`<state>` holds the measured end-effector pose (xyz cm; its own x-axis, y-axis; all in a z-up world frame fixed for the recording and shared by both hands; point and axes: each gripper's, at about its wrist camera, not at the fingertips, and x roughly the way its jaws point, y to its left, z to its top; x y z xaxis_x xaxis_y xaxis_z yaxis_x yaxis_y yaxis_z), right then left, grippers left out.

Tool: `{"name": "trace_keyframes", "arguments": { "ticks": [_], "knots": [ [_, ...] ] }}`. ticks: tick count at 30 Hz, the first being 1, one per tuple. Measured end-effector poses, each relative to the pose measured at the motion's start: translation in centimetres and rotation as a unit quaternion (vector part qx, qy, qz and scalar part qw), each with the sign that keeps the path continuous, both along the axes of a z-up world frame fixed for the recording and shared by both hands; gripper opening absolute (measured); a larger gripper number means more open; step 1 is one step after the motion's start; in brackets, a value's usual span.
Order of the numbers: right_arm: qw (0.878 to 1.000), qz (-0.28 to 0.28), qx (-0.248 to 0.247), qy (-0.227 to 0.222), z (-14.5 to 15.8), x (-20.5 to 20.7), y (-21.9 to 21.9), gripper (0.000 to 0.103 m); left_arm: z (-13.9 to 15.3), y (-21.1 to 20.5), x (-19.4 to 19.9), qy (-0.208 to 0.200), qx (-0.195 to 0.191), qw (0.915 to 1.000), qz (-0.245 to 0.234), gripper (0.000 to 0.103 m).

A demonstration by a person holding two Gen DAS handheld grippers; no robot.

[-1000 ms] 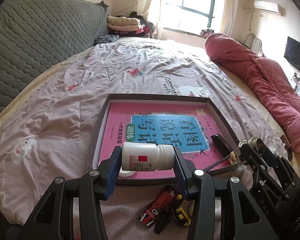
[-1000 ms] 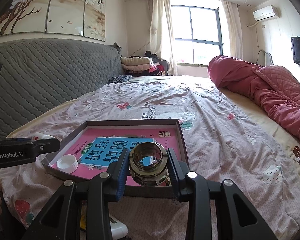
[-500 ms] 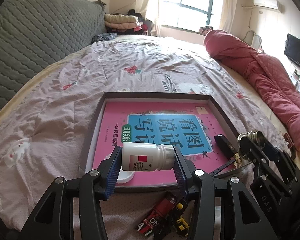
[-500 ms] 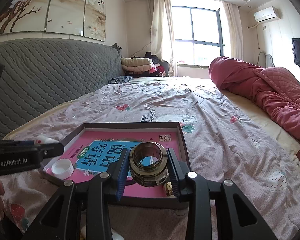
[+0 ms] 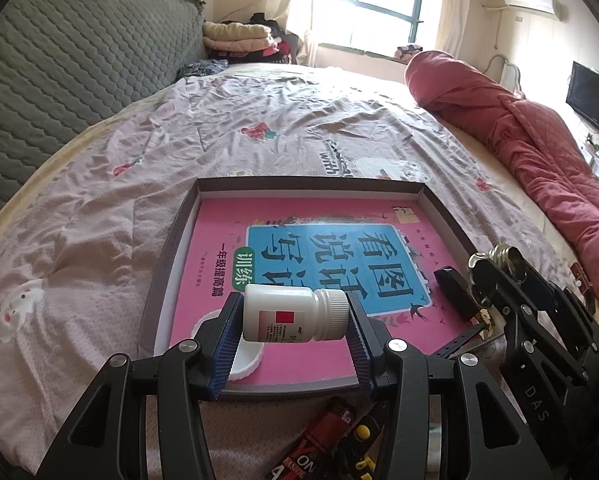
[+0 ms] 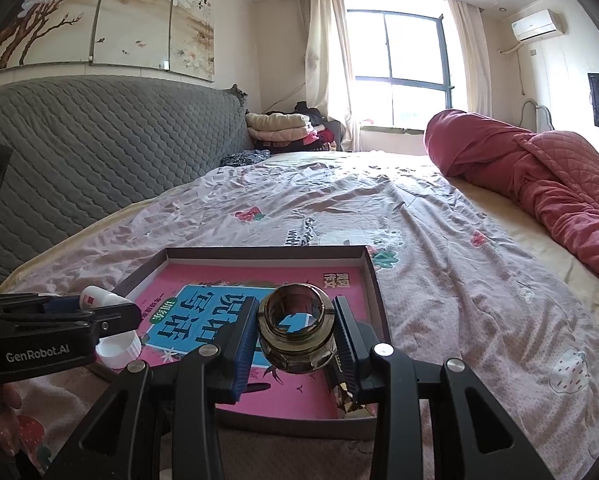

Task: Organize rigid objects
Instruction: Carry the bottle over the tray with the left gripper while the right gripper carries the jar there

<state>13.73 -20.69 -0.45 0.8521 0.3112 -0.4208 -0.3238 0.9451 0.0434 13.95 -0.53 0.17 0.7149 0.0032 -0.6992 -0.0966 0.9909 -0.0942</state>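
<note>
The left gripper is clamped end-to-end on a white pill bottle above the near-left corner of the shallow tray; the right gripper is clamped on a small glass jar above the tray's near-right edge. Either smooth cylinder may slip from its pads and roll off onto the bedspread. The tray holds a pink book, a white cap at near-left and a black object at right.

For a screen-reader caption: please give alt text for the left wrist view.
The left gripper holds a white pill bottle sideways above a shallow tray lined with a pink book, on a bed. The right gripper holds a small glass jar at right.
</note>
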Motion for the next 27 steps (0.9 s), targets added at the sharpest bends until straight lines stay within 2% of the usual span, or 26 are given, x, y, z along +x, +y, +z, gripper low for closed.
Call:
{"name": "trace_keyframes", "arguments": {
  "ticks": [13, 27],
  "knots": [
    [0.999, 0.027, -0.014, 0.012, -0.7, 1.1, 1.0, 0.037, -1.3, -0.2, 1.1, 0.018, 0.000, 0.9998, -0.008, 0.051],
    [0.997, 0.048, -0.022, 0.050, -2.1, 1.9, 1.7, 0.037, -2.4, -0.8, 1.3, 0.035, 0.007, 0.9992, -0.018, 0.051]
  ]
}}
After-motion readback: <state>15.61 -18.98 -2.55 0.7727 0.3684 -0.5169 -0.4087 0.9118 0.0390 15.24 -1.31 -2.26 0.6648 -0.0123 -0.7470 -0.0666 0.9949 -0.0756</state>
